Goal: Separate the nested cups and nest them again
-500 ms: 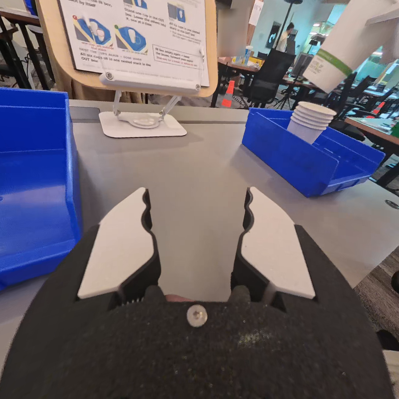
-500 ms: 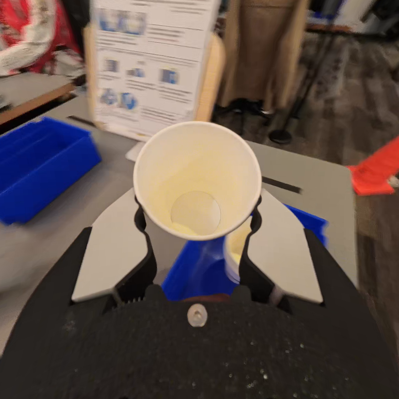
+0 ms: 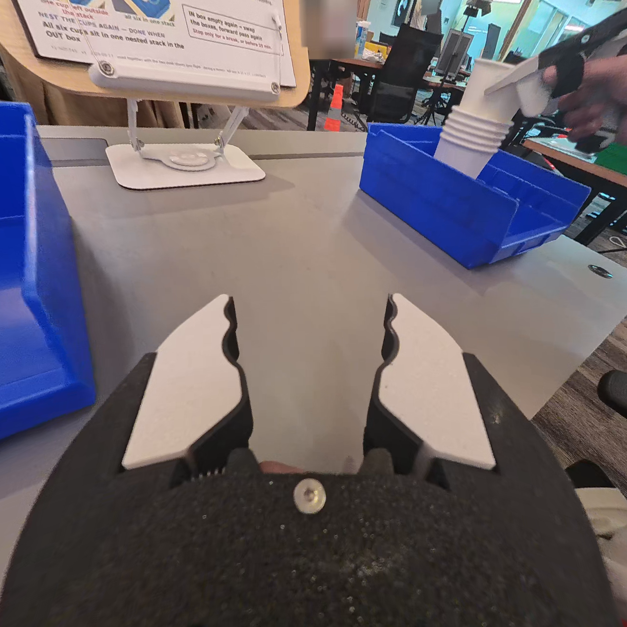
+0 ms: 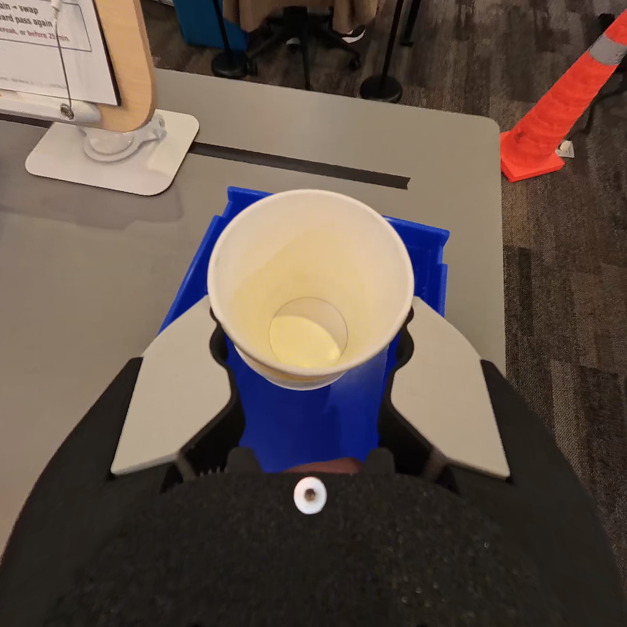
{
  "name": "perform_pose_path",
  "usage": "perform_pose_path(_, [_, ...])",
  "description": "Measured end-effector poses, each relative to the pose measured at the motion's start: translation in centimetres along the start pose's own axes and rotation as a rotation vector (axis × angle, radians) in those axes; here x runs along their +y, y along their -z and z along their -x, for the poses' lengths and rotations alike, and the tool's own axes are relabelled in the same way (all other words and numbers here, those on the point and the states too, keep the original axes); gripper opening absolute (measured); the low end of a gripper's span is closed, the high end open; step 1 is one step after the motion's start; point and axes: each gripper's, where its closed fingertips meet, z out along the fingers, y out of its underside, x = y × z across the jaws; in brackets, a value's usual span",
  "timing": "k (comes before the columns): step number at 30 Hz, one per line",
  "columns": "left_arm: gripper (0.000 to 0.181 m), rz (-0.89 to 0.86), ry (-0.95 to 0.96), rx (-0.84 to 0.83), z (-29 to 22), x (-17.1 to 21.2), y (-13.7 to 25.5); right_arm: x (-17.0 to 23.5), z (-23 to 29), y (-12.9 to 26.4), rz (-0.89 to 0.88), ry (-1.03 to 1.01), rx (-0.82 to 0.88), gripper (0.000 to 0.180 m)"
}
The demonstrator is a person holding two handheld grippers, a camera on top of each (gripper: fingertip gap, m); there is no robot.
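Your right gripper (image 4: 310, 334) clamps a white paper cup (image 4: 310, 288) just below its rim, seated in the white nested stack (image 3: 470, 135) in the far-right blue plastic bin (image 3: 441, 210). Light, crushable: squeeze gently. Your left gripper (image 3: 310, 325) hangs wide, empty.

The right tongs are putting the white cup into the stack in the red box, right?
Not quite: the box is blue, not red. The right wrist view shows the right tongs holding the white cup over it, and the left wrist view shows the stack standing in that blue box.
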Motion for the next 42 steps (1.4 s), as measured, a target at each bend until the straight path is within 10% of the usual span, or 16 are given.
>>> perform_pose_path(20, [0.084, 0.092, -0.017, 0.068, -2.3, 2.4, -1.3, 4.7, 1.3, -1.2, 0.192, 0.159, -0.066, 0.103])
perform_pose_path(27, [0.094, 0.023, 0.020, -0.032, -0.3, 1.4, -0.8, 6.2, 0.7, 3.6, 0.097, 0.350, 0.191, 0.110])
perform_pose_path(35, [0.084, -0.136, -0.023, -0.292, 4.0, -1.0, 1.4, 7.3, 15.8, 8.5, -0.467, 0.244, 0.149, 0.069])
perform_pose_path(42, [0.084, -0.152, 0.007, -0.460, 6.3, -0.5, 3.1, 12.0, 25.7, 4.5, -0.444, 0.090, -0.067, 0.073])
